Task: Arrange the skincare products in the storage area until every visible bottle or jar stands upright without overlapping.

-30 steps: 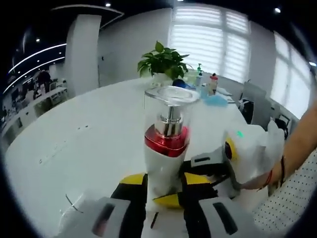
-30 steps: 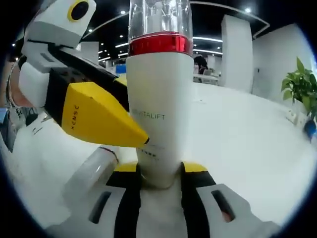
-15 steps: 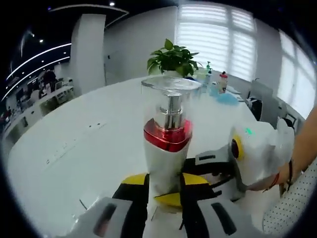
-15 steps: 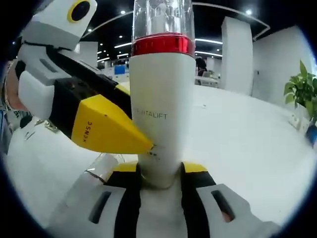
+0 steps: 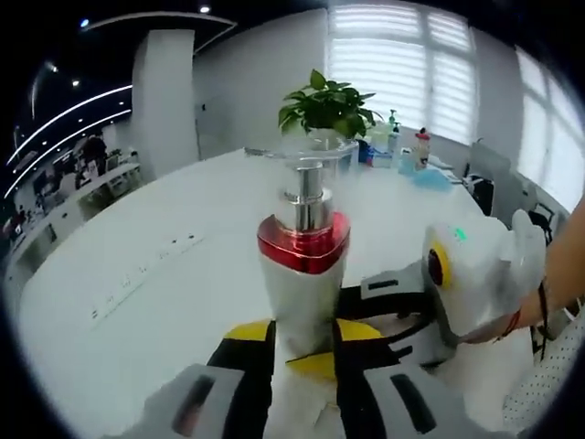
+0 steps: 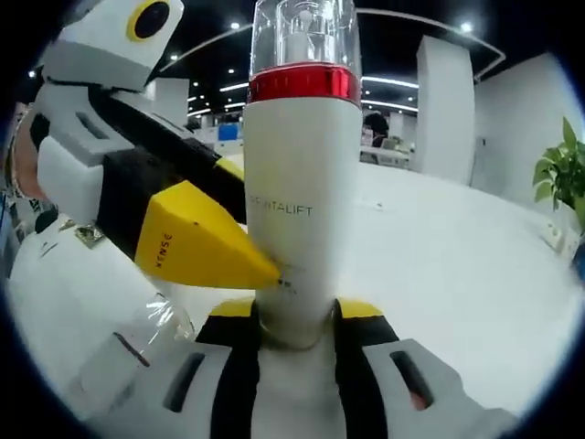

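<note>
Beyond the left gripper point(image 5: 304, 352), a potted plant point(image 5: 326, 107) and small bottles point(image 5: 402, 150) stand far across the white table point(image 5: 164, 265). Both grippers clamp the upright pump bottle point(image 6: 299, 206) marked "VITALIFT"; the right gripper point(image 6: 292, 327) grips its base, with a clear tube point(image 6: 137, 343) lying left of its fingers.

Both views look along their own tools, very close, sharing the white pump bottle point(image 5: 302, 283) point(image 6: 297, 229) from opposite sides.

The pump bottle point(image 6: 297, 192) has its base hidden between claw jaws, its cap cut off.
</note>
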Demonstrator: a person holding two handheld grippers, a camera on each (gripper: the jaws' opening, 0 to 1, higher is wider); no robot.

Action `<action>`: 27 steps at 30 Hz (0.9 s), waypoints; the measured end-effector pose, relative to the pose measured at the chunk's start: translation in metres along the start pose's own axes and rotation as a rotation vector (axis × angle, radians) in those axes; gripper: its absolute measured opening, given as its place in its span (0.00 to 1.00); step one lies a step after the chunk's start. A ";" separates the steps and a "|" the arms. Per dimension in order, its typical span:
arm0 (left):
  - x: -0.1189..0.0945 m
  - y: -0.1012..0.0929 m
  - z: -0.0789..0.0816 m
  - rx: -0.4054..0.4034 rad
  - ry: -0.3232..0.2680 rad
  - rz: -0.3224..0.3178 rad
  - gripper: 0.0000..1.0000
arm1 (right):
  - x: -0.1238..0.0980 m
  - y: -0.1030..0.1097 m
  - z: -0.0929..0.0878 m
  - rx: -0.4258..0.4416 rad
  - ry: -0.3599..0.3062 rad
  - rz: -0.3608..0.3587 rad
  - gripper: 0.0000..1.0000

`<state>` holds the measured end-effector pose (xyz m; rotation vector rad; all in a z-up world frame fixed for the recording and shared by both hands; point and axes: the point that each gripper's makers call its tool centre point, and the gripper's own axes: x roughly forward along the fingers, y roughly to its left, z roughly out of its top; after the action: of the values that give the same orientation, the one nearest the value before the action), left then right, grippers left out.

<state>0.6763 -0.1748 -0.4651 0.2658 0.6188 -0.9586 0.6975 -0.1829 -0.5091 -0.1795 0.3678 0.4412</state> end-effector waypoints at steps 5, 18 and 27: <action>0.003 0.006 -0.002 0.006 0.026 -0.001 0.29 | 0.004 -0.004 0.003 -0.052 0.003 0.031 0.36; 0.006 0.009 -0.010 0.056 0.062 0.004 0.37 | -0.006 -0.005 -0.004 0.080 -0.022 -0.130 0.43; -0.010 0.008 -0.004 0.010 0.029 0.043 0.39 | -0.015 -0.006 -0.008 0.103 -0.015 -0.148 0.46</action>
<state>0.6774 -0.1619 -0.4625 0.3017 0.6324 -0.9183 0.6854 -0.1957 -0.5106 -0.1026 0.3588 0.2772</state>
